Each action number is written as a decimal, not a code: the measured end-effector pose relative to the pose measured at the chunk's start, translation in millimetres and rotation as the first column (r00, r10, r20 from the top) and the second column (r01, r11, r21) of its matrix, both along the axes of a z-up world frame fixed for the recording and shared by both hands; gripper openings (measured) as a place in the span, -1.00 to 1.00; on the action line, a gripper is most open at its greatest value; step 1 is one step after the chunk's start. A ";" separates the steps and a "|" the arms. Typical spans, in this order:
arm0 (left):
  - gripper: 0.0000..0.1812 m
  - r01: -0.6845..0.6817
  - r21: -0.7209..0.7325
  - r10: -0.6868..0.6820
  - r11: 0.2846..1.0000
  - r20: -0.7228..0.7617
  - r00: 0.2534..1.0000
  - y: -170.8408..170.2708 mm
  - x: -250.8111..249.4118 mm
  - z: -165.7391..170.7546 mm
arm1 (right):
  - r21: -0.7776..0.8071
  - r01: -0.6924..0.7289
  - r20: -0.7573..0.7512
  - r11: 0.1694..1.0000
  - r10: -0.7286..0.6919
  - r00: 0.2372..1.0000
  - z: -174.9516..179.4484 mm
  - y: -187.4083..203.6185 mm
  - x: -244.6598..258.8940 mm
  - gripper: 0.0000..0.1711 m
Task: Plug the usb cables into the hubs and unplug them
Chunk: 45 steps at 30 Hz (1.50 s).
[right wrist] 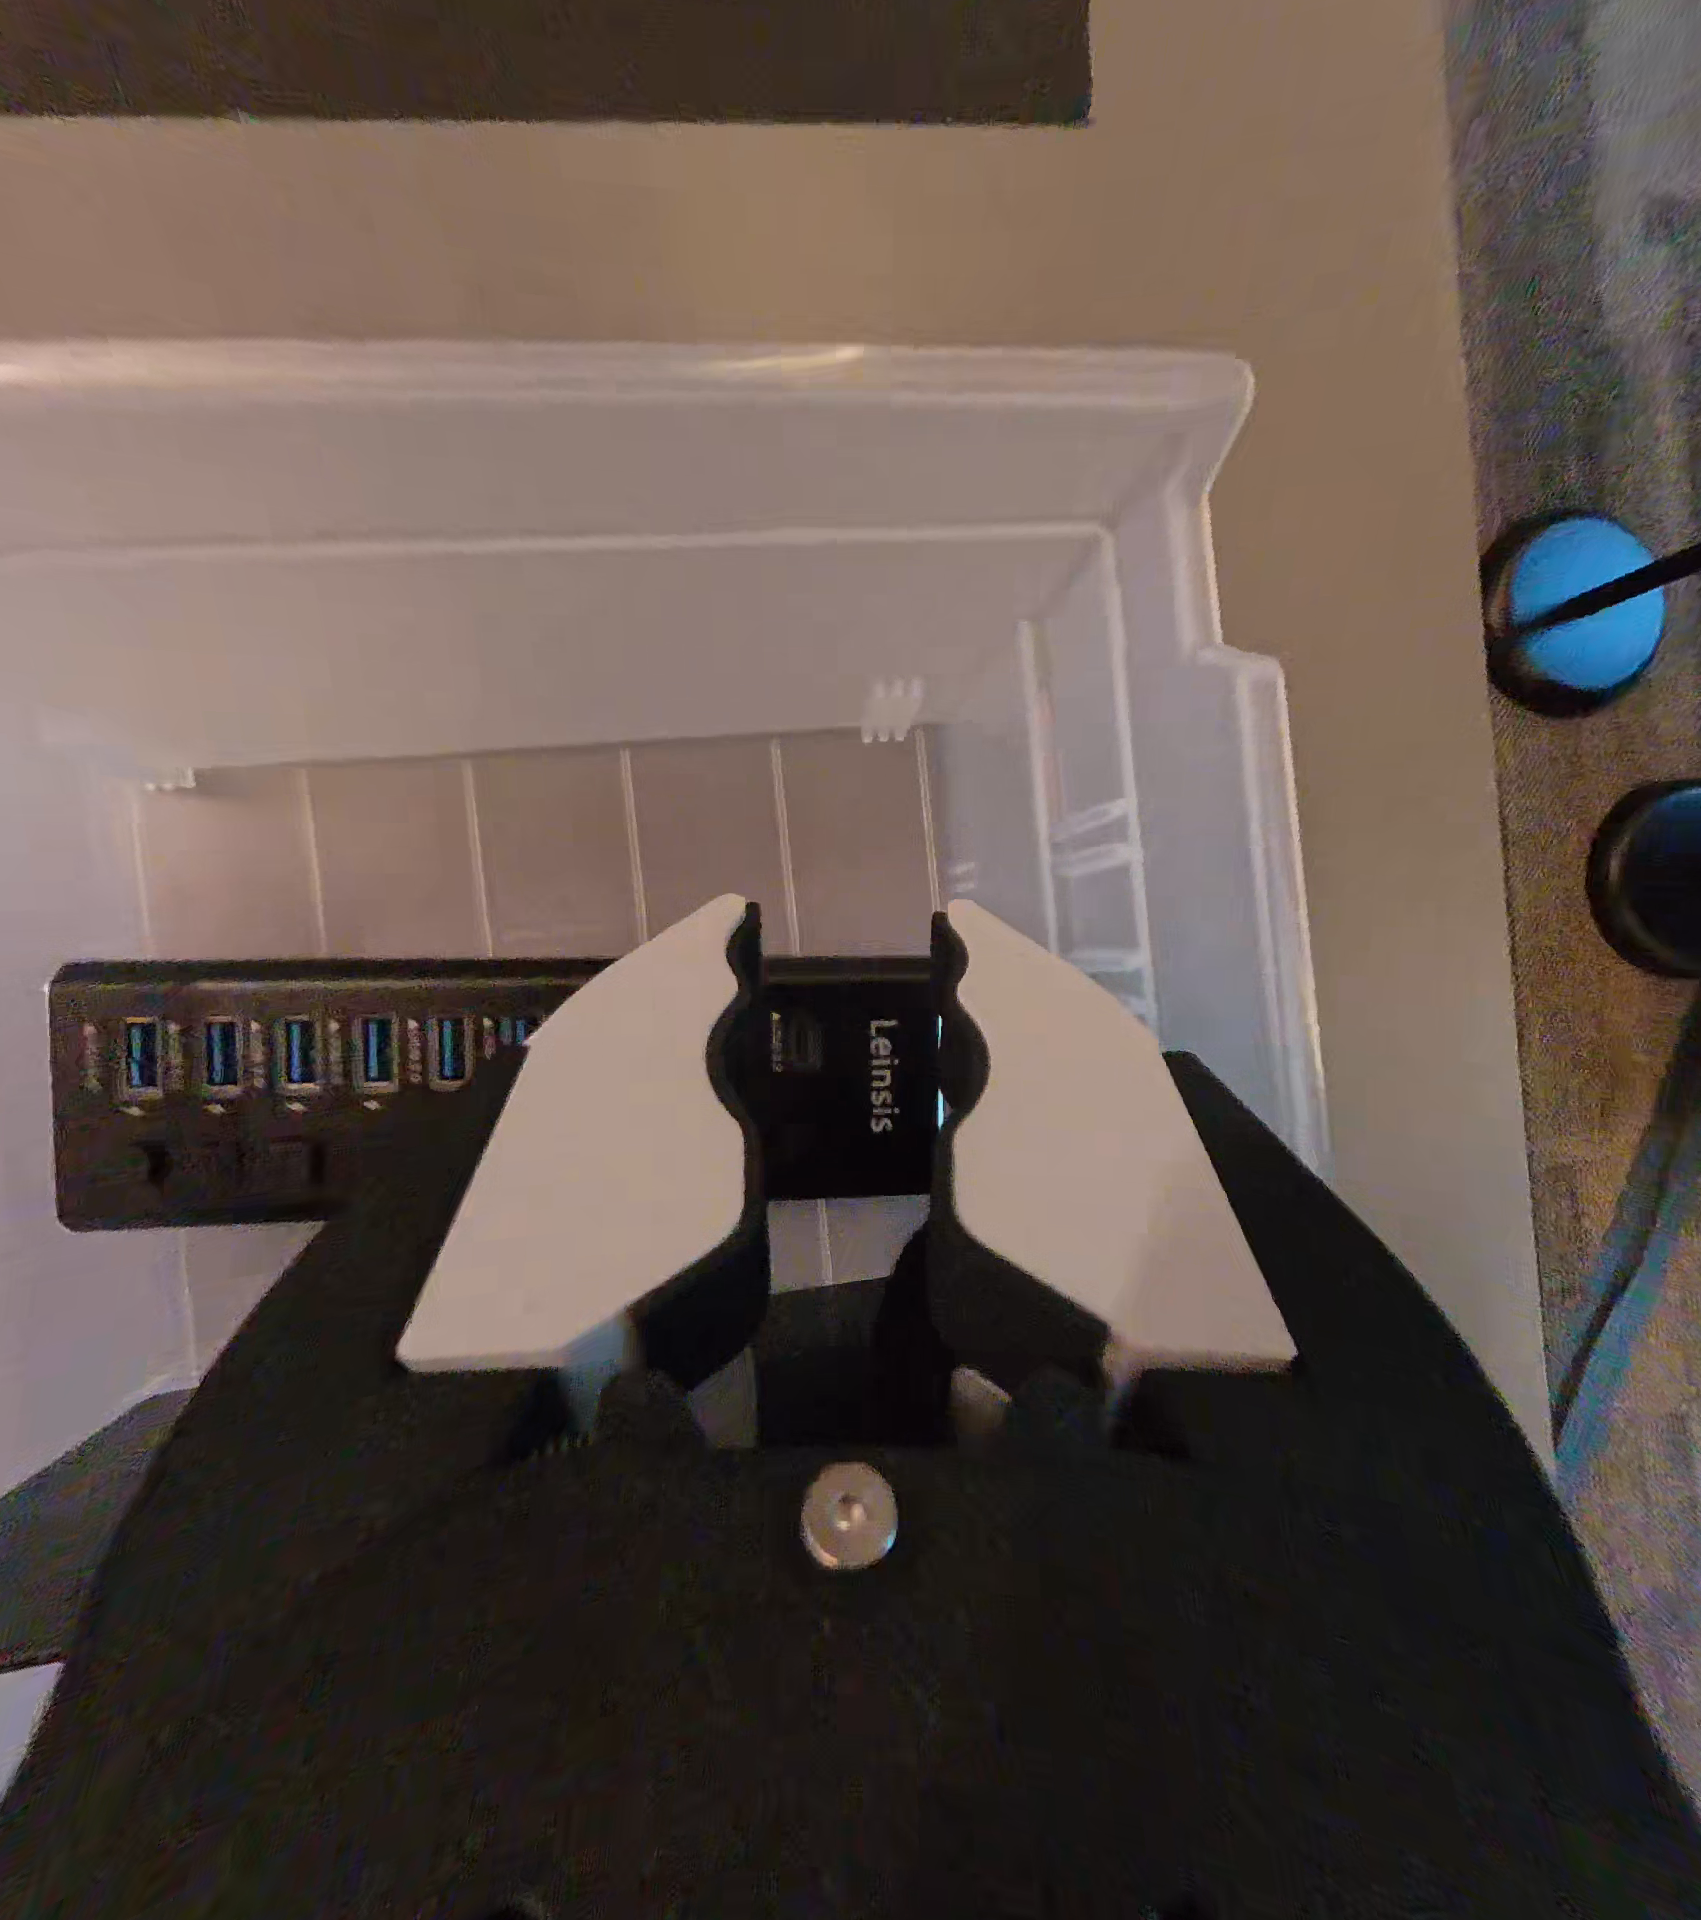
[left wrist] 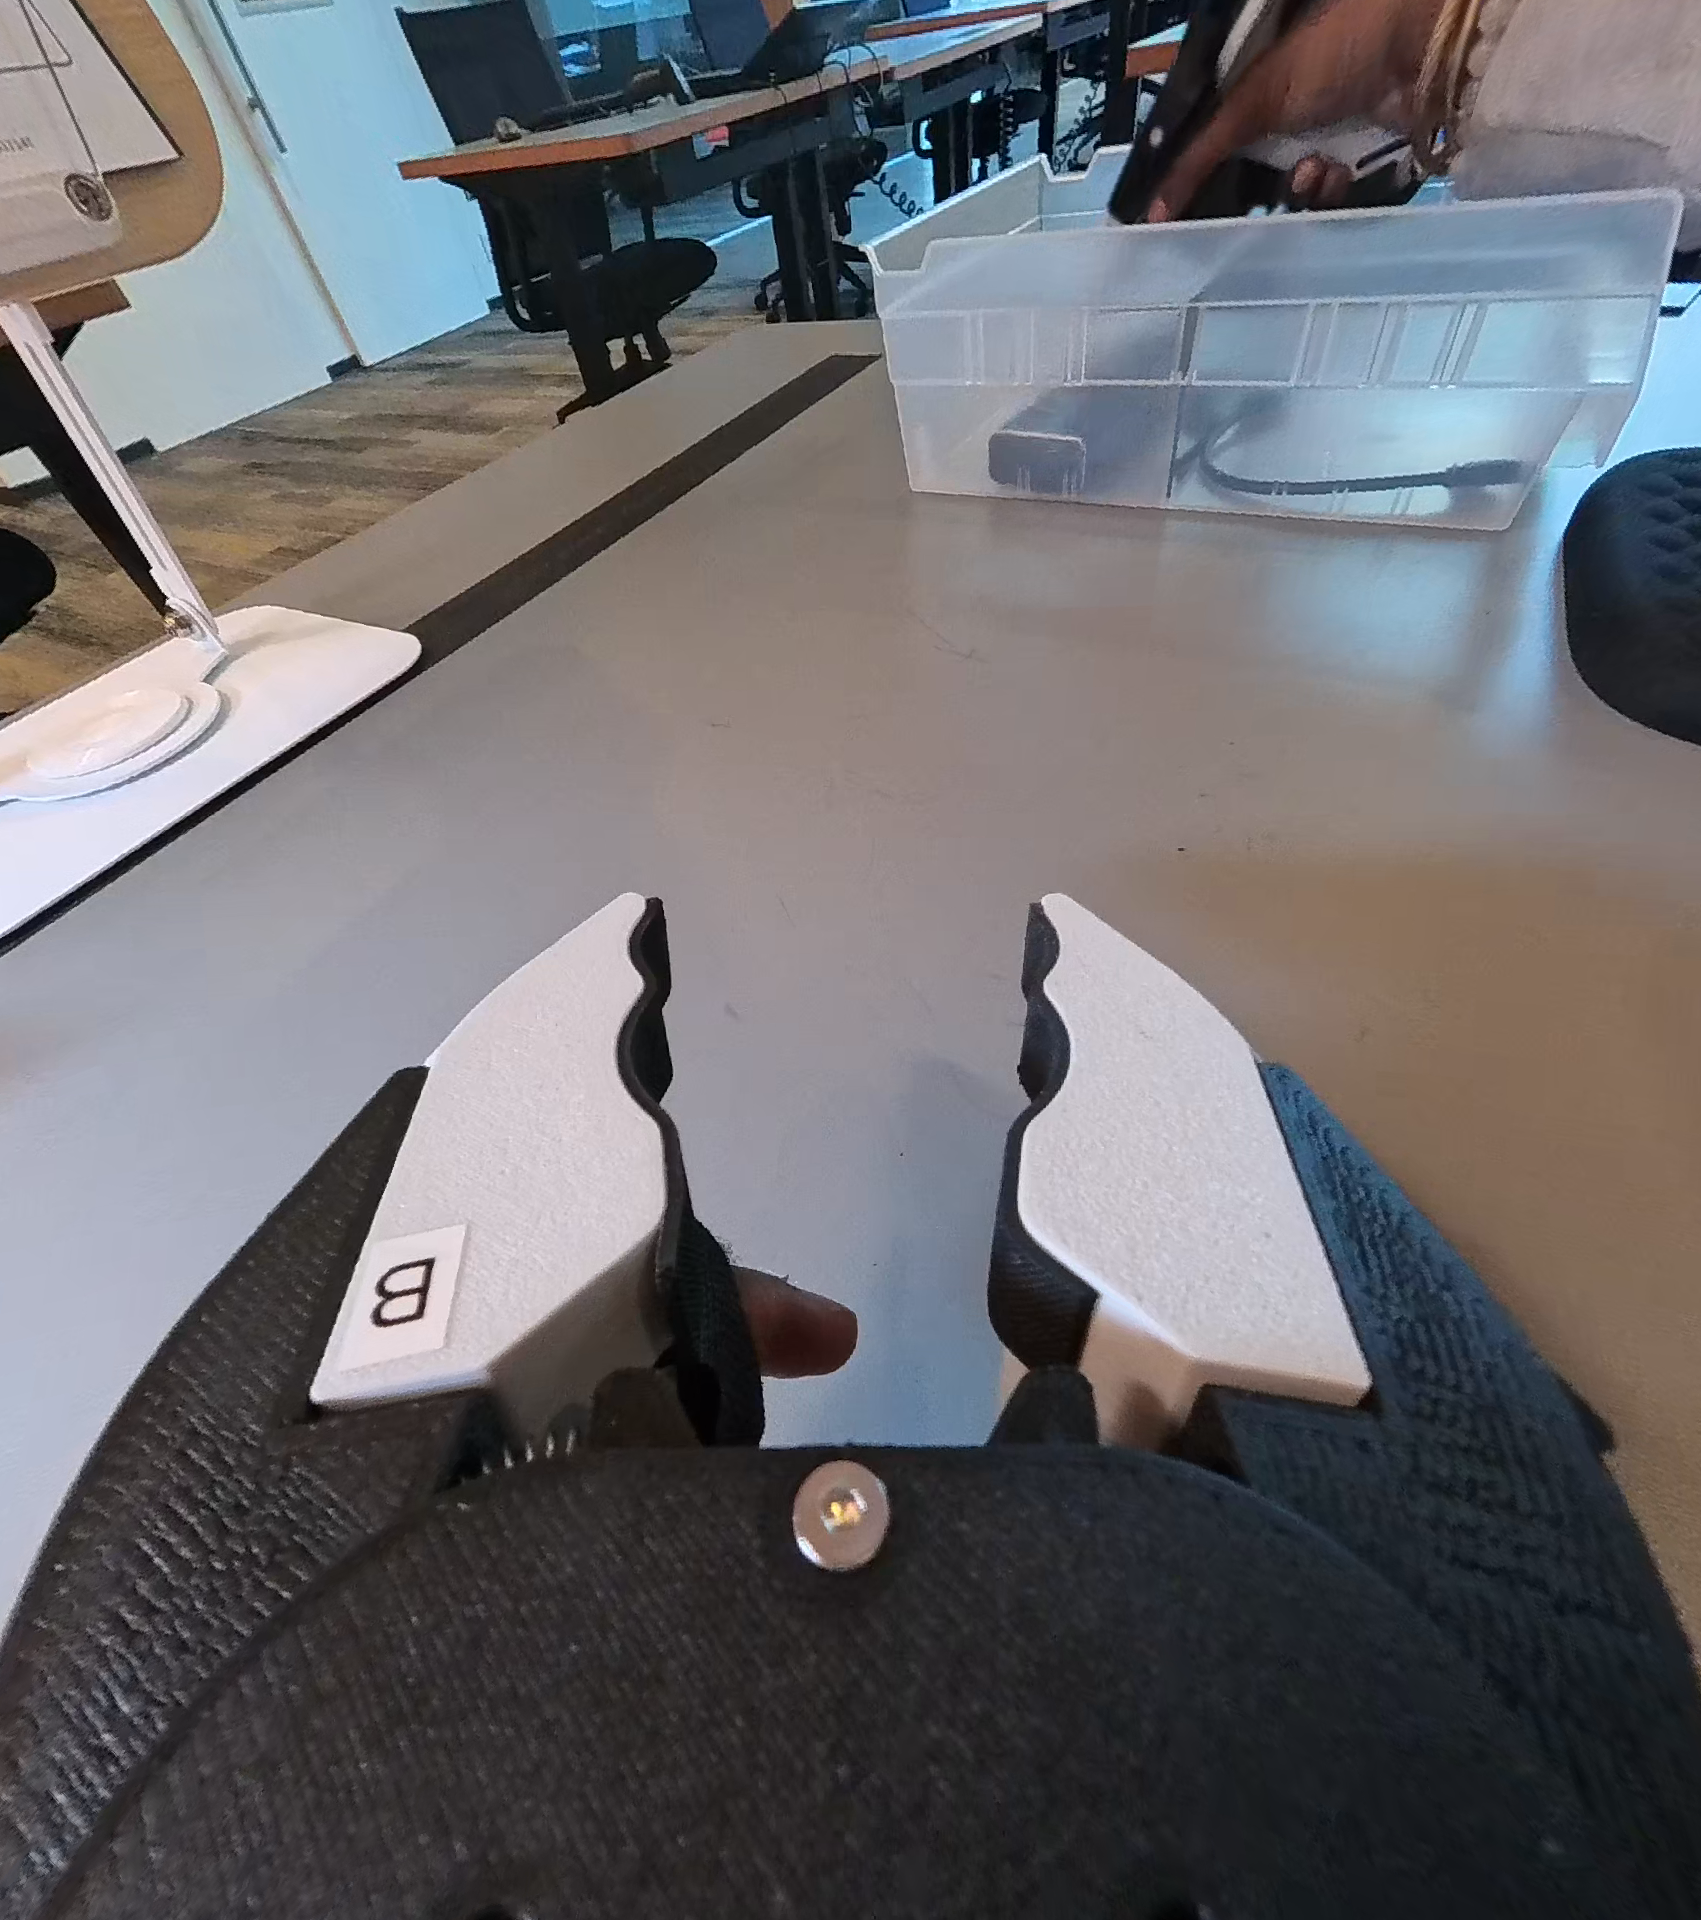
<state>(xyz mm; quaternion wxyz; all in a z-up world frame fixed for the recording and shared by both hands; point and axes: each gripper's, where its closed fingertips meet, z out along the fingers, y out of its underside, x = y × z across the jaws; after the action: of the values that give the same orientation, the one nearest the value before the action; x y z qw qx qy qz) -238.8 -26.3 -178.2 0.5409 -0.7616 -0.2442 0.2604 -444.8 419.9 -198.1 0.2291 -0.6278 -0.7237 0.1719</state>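
Fingers of the left gripper (left wrist: pixel 844 940) are standing wide apart over the bare grey table (left wrist: pixel 825 675), gripping nothing, with a person's fingertip (left wrist: pixel 804 1335) poking into the gap near the base of the fingers. Farther along the table a clear plastic bin (left wrist: pixel 1241 353) is sitting, and through its frosted wall a dark hub (left wrist: pixel 1038 452) and a black cable (left wrist: pixel 1345 480) are showing on the bin floor. A white stand (left wrist: pixel 150 707) is resting at the table's left edge, and a black honeycomb-textured pad (left wrist: pixel 1698 592) is lying at the right. In the right wrist view, the right gripper (right wrist: pixel 844 935) is reaching down into the same clear bin (right wrist: pixel 617 468), its fingers partly spread on either side of the end of a long black USB hub (right wrist: pixel 306 1081). The hub end is lying between the two pads; whether the pads are actually pressing on it is hard to tell, since a narrow gap seems to be showing on each side. Blue ports are running in a row along the hub's top face, toward the left. Beyond the table edge at the right, carpeted floor (right wrist: pixel 1656 260) and dark chair castors (right wrist: pixel 1687 873) are showing.
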 end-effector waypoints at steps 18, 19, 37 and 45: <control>-0.27 -0.012 0.003 0.013 1.000 -0.021 1.000 -1.4 -0.1 2.4 | -0.236 -0.839 -0.851 0.491 0.312 0.422 102.4 -334.0 179.2 -0.54; -0.28 -0.013 0.002 0.013 1.000 -0.025 1.000 -1.6 0.3 3.3 | -0.247 -0.870 -0.836 0.427 0.359 0.414 100.2 -343.8 189.1 -0.47; -0.25 -0.397 -0.182 0.436 0.900 0.418 0.797 -256.8 65.0 92.0 | -0.127 -0.948 -0.901 0.292 0.366 0.233 107.5 -350.2 213.0 -0.42; -0.34 -0.317 -0.418 0.523 0.851 0.633 0.571 -300.7 57.9 -4.9 | -0.124 -0.943 -0.877 0.307 0.411 0.249 94.7 -356.2 209.9 -0.42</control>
<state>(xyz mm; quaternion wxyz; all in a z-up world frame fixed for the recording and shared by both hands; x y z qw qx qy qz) -180.9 -327.0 -183.1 0.2159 -0.7827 -0.5772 0.0877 -234.9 63.7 -103.4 0.1429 -0.1145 -0.6657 0.7234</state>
